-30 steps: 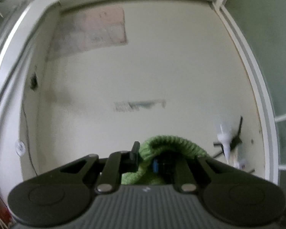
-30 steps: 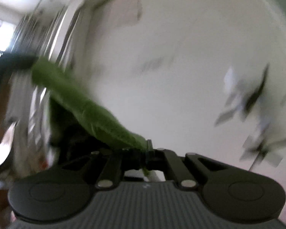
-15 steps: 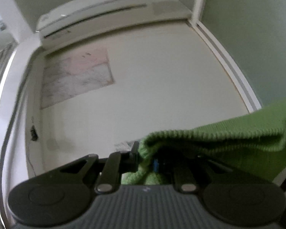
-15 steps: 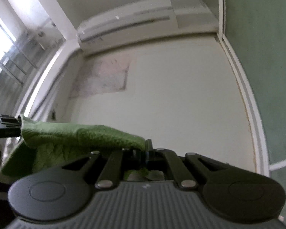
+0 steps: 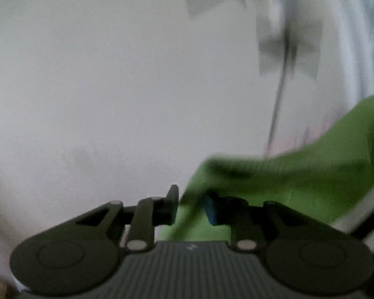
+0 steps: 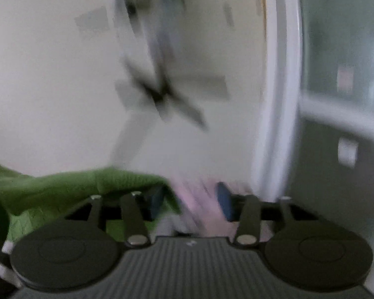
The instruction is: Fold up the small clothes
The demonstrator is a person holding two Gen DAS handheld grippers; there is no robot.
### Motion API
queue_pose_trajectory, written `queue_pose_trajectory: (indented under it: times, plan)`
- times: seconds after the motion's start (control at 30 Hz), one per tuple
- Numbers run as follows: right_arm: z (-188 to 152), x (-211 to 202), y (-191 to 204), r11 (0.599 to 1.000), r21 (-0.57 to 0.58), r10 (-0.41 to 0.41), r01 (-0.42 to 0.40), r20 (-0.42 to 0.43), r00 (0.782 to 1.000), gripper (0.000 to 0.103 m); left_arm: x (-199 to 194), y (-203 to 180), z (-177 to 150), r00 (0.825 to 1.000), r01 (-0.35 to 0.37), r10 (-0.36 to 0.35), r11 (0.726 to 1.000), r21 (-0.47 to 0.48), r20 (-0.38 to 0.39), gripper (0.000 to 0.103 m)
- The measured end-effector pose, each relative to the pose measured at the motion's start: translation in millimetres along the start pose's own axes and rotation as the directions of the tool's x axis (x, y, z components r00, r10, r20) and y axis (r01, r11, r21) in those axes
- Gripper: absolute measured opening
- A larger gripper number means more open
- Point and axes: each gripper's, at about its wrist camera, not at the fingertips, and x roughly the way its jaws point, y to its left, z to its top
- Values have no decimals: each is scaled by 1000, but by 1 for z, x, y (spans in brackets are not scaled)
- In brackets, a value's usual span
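Observation:
A green knitted garment (image 5: 294, 174) hangs from my left gripper (image 5: 192, 206), whose fingers are shut on its edge. The cloth runs off to the right. In the right wrist view the same green garment (image 6: 62, 186) lies at the left, beside and partly over the left finger. My right gripper (image 6: 189, 199) stands open, its blue pads wide apart, with blurred pale pink between them. Both views point up at the ceiling and are smeared by motion.
A ceiling fan (image 6: 159, 92) shows blurred overhead, also in the left wrist view (image 5: 286, 39). A white door or window frame (image 6: 279, 87) and a grey-green wall (image 6: 336, 149) with a white switch plate (image 6: 346, 152) stand at the right.
My right gripper has opened and let go of the green garment. Both grippers have swung fast, so the ceiling fan is in view. The left stays shut on the cloth.

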Motion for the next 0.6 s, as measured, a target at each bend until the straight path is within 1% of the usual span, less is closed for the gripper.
queue_pose_trajectory:
  times: [0.03, 0.07, 0.1, 0.13, 0.2, 0.23, 0.27, 0.3, 0.33, 0.37, 0.4, 0.43, 0.5, 0.57, 0.6]
  plan:
    - [-16, 9, -9, 1000, 18, 26, -25, -38, 999, 39, 25, -6, -15, 998, -8, 8, 1000, -9, -64, 15]
    - [-28, 13, -18, 996, 46, 74, -71, -57, 996, 39, 38, -6, -30, 996, 11, -14, 1000, -27, -87, 18]
    - [-35, 12, -26, 994, 56, 100, -96, -62, 993, 40, 44, -1, -42, 995, 33, -36, 999, -39, -96, 18]
    - [-40, 9, -33, 993, 46, 113, -110, -65, 992, 42, 47, 6, -53, 994, 34, -39, 998, -46, -104, 18]
    - [-39, 7, -40, 990, 32, 137, -135, -71, 988, 43, 47, 23, -73, 993, 24, -31, 998, -60, -112, 23]
    - [-39, 8, -41, 985, 43, 170, -167, -80, 982, 44, 46, 32, -83, 992, 30, -38, 997, -72, -120, 27]
    - [-29, 8, -40, 975, 67, 216, -211, -90, 972, 44, 46, 42, -92, 989, 33, -45, 996, -85, -138, 31]
    - [-27, 9, -36, 959, 96, 275, -266, -100, 956, 44, 46, 51, -100, 985, 41, -58, 993, -106, -162, 34]
    - [-26, 13, -29, 939, 125, 334, -320, -110, 936, 44, 44, 60, -108, 979, 61, -86, 989, -134, -187, 39]
    - [-25, 21, -19, 919, 144, 386, -368, -124, 914, 44, 41, 70, -120, 970, 91, -126, 981, -172, -207, 43]
    - [-24, 28, -5, 897, 155, 434, -413, -143, 889, 44, 41, 75, -130, 960, 131, -177, 969, -211, -218, 44]
    - [-24, 33, 8, 884, 153, 462, -441, -158, 872, 43, 36, 80, -139, 949, 166, -223, 955, -246, -225, 46]
    - [-26, 43, 40, 868, 127, 497, -480, -187, 848, 43, 24, 85, -156, 927, 229, -301, 926, -299, -224, 52]
    - [-30, 48, 69, 845, 112, 534, -523, -204, 820, 43, 9, 82, -171, 913, 270, -345, 911, -313, -216, 55]
    - [-32, 50, 83, 832, 110, 555, -544, -211, 805, 43, 0, 76, -177, 913, 278, -349, 911, -305, -210, 55]
